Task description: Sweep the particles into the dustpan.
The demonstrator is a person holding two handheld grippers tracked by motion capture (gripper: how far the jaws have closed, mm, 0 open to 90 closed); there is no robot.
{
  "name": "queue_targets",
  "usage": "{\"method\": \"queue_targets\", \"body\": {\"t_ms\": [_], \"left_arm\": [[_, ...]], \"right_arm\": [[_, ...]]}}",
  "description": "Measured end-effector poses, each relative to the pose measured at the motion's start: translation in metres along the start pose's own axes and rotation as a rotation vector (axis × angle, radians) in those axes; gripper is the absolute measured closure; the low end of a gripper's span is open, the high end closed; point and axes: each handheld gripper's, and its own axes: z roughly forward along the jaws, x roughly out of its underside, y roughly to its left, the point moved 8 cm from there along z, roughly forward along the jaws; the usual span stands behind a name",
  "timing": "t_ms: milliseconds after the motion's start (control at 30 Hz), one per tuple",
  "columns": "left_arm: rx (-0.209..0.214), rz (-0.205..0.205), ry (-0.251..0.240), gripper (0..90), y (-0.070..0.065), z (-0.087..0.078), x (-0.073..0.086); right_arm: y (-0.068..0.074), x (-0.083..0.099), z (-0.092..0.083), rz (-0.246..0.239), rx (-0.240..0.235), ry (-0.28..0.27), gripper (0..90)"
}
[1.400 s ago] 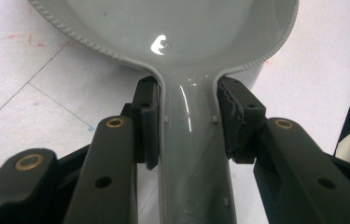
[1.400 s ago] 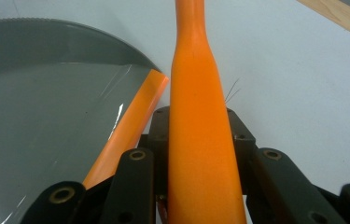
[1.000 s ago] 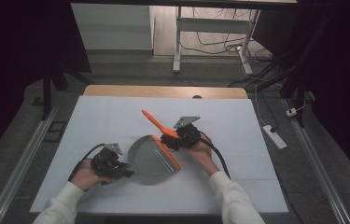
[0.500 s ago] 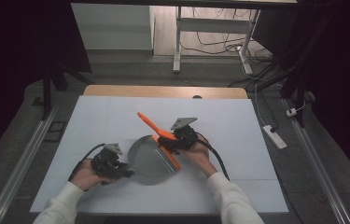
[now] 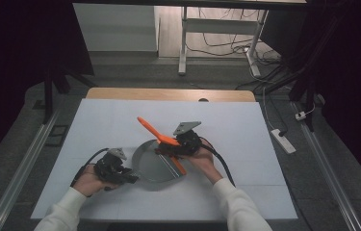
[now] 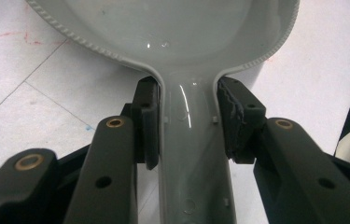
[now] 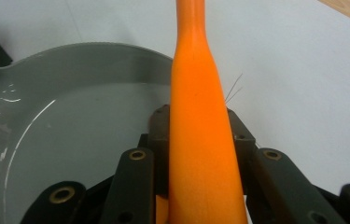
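In the high view, a grey round metal pan (image 5: 155, 161) lies on the white desk (image 5: 245, 130), near the front edge and a little left of the middle. The left gripper (image 5: 129, 176) comes from the front-left and pinches the pan's handle. The right gripper (image 5: 164, 150) is over the right rim of the pan and holds an orange plastic brush with a long tapered handle (image 5: 155, 132); the handle points toward the far-left corner of the desk, and the orange head (image 5: 177, 163) lies across the pan. Whether the head touches the pan bottom I cannot tell from here.

In the left gripper view, the two black jaws are pressed on both sides of the flat grey handle (image 6: 189, 140), just where it joins the bowl. The pan looks stiff and smooth, even glossy, so I judge it may slip or turn between the pads; this narrow neck is a good place to hold it. The far part of the bowl is cut off by the top edge.

In the right gripper view, the jaws are closed on the thick part of the orange handle (image 7: 200, 140). It seems light, rigid and slightly matte, probably easy to keep. The brush head is hidden under the gripper, and the handle tip is cut off at the top. The pan (image 7: 70, 116) is at the left.
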Motion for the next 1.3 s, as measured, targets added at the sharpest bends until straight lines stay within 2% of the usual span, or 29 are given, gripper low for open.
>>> {"method": "queue_targets", "body": {"t_ms": [100,233,400,433,600,733,967,1100,1300], "left_arm": [[0.0,0.0,-0.001,62.0,0.0,0.0,0.0],[0.0,0.001,0.0,62.0,0.0,0.0,0.0],[-0.001,0.001,-0.001,62.0,0.0,0.0,0.0],[-0.001,0.002,0.0,62.0,0.0,0.0,0.0],[-0.001,0.002,0.001,62.0,0.0,0.0,0.0],[-0.001,0.004,0.002,62.0,0.0,0.0,0.0],[0.0,0.005,0.005,62.0,0.0,0.0,0.001],[0.001,0.007,0.007,62.0,0.0,0.001,0.001],[0.0,0.007,0.007,62.0,0.0,0.001,0.001]], "right_arm": [[0.004,-0.004,-0.001,0.003,-0.023,-0.01,70.0],[0.005,-0.009,-0.006,0.003,-0.021,-0.028,70.0],[-0.003,-0.01,-0.013,0.016,0.015,-0.037,70.0],[-0.008,-0.009,-0.016,0.03,0.037,-0.04,70.0],[-0.022,-0.006,-0.023,0.098,0.09,-0.058,70.0],[-0.03,0.0,-0.023,0.113,0.119,-0.041,70.0],[-0.037,0.013,-0.017,0.129,0.143,-0.002,70.0],[-0.035,0.017,-0.015,0.152,0.131,0.003,70.0],[-0.028,0.023,-0.018,0.155,0.125,0.022,70.0]]}}
